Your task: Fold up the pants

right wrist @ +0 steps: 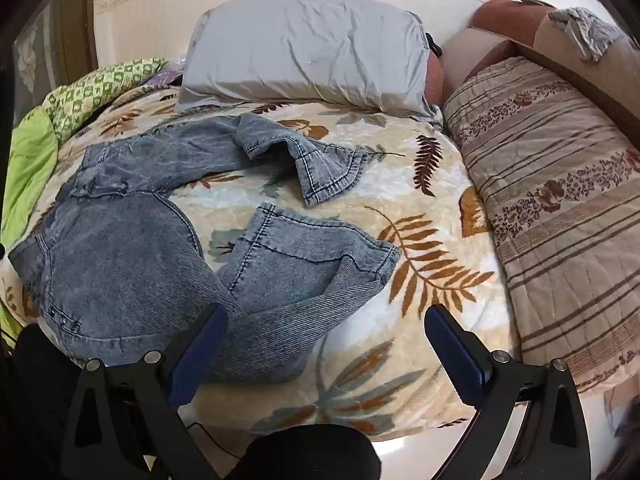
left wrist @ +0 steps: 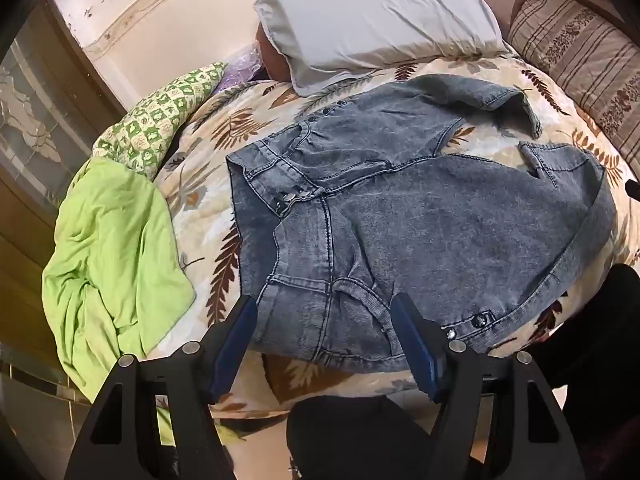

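Grey-blue denim pants (left wrist: 440,216) lie spread on a leaf-patterned blanket (left wrist: 224,128), waistband to the left and legs bent toward the right. In the right wrist view the pants (right wrist: 120,248) fill the left half, with one leg hem (right wrist: 332,168) farther back and the other leg folded near me. My left gripper (left wrist: 324,308) hovers open above the near hip and pocket area, the fabric showing between its blue pads but not pinched. My right gripper (right wrist: 326,318) stands wide open above the near leg, its left pad over the denim, nothing held.
A grey pillow (right wrist: 308,48) lies at the head of the bed and a striped quilt (right wrist: 560,200) along the right. A green sheet (left wrist: 112,240) and a checked green cloth (left wrist: 160,112) are bunched at the left edge. Dark-clothed legs of a person (right wrist: 312,458) show below.
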### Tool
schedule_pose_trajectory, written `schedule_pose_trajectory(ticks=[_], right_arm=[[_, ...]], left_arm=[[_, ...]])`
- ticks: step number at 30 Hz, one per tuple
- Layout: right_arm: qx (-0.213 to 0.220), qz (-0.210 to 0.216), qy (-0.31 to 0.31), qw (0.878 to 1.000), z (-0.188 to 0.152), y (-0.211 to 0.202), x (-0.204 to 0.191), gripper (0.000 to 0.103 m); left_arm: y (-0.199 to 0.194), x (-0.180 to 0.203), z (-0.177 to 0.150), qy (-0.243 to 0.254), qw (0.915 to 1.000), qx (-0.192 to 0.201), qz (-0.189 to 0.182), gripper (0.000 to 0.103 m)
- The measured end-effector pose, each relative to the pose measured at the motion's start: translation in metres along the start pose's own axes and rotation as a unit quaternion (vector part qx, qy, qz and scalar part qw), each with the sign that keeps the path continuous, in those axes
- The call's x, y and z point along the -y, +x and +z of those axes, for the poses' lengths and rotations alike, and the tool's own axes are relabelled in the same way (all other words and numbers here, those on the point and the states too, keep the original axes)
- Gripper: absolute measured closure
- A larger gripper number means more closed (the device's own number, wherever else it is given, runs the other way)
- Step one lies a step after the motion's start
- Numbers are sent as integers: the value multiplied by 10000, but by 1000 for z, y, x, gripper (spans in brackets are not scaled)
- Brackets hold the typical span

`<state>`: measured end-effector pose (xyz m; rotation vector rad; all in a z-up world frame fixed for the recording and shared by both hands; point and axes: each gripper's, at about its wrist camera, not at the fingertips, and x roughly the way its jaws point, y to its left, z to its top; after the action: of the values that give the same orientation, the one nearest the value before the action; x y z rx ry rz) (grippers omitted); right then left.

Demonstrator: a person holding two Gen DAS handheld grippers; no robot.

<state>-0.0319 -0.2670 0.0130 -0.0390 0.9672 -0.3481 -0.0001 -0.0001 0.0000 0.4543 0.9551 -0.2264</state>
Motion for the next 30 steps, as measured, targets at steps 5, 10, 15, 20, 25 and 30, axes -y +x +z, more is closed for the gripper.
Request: schedule_pose_trajectory(ticks=[5, 10, 15, 20, 25, 30], right_arm=[[42, 79, 158, 9998, -2, 0, 16, 4], [-41, -174, -179, 9997, -4, 3, 6, 4], [-96, -146, -300, 9994, -5, 6, 10, 4], [-94, -129, -310, 9994, -4, 4, 14, 4], [-92, -150, -358, 9992, -1, 3, 14, 4], [-79, -132, -424, 9990, -1, 2, 13, 4]], left_arm=[[3, -1, -1, -80, 9999, 0, -77, 33], [1, 1, -3, 184, 9998, -43, -48, 33], [1, -3, -6, 223, 9996, -95, -164, 33], [2, -3, -6, 254, 9994, -96, -223, 33], [2, -7, -7, 159, 9993, -108, -325, 33], [3, -9, -9, 43, 9987, -131, -481, 33]])
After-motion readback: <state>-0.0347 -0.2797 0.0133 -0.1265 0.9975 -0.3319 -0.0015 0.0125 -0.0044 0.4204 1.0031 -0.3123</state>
